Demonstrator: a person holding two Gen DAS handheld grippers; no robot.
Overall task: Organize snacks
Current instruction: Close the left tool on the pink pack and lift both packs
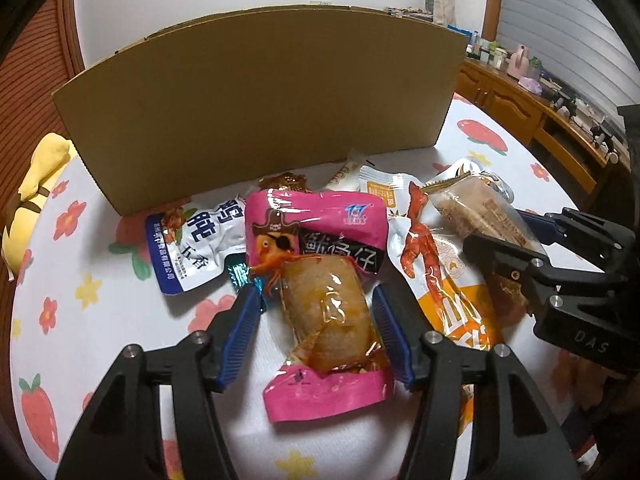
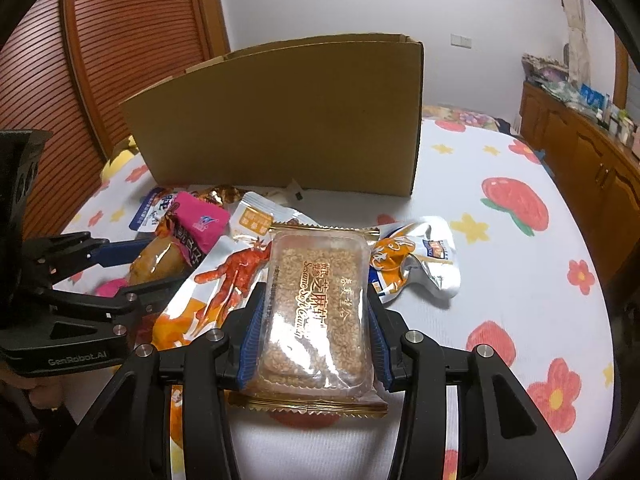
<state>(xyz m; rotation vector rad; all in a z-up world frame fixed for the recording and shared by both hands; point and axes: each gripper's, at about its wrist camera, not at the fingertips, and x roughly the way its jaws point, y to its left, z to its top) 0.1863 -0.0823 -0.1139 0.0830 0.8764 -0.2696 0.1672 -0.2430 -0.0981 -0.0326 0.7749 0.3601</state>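
Observation:
A pink squid snack pack [image 1: 320,280] lies on the bed between the blue pads of my left gripper [image 1: 316,300]; the pads stand apart from it on both sides, so the gripper is open. It also shows in the right wrist view [image 2: 188,236]. My right gripper [image 2: 316,320] is shut on a clear sesame candy pack [image 2: 316,304], also seen in the left wrist view [image 1: 480,216]. An orange-white crayfish pack [image 1: 436,276] lies between the two. A blue-white pack [image 1: 196,240] lies at the left. A cardboard box [image 1: 256,92] stands behind.
Flowered bedsheet [image 2: 500,280] under everything. A crumpled white-orange packet [image 2: 416,260] lies right of the sesame pack. Small packets [image 1: 376,188] lie by the box. A yellow plush toy [image 1: 36,184] sits at the left edge. Wooden cabinets [image 2: 580,152] stand at the right.

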